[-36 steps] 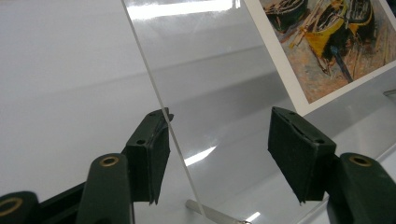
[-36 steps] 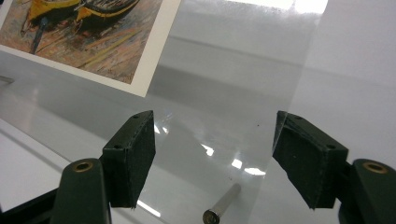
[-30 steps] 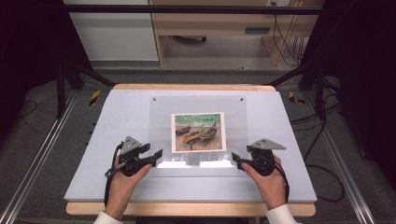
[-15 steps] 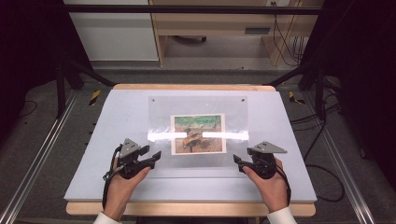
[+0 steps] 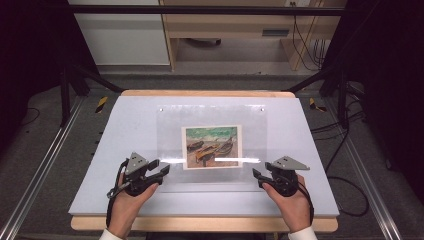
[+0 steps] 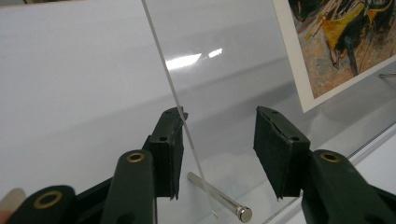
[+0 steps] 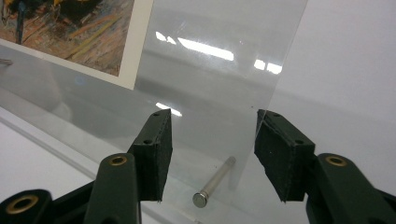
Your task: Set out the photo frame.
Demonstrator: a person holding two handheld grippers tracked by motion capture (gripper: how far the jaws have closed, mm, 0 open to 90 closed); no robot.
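A clear plastic sheet (image 5: 170, 130) lies over a print of beached boats (image 5: 212, 146) in the middle of the white board (image 5: 125, 120). My left gripper (image 5: 161, 167) is at the sheet's near left corner and my right gripper (image 5: 257, 176) at its near right corner. In the left gripper view the sheet's edge (image 6: 161, 65) runs down between the jaws of that gripper (image 6: 219, 112), against the left pad, with the right pad well clear. In the right gripper view the edge (image 7: 285, 65) meets the right pad of that gripper (image 7: 212, 114). Both pairs of jaws have just been closing. A metal pin (image 6: 217, 198) (image 7: 215, 184) stands between each pair.
Two small fixings (image 5: 161, 108) (image 5: 262, 108) mark the sheet's far corners. The board sits on a wooden table (image 5: 200, 223). Aluminium rails (image 5: 40, 170) run along the left, cables (image 5: 345, 140) trail on the floor at the right, and black-and-yellow taped blocks (image 5: 101, 103) (image 5: 314, 104) flank the far corners.
The bright glare band on the clear sheet has jumped from its near edge up over the print and back toward the print's lower edge. Both hands have stayed nearly in place.
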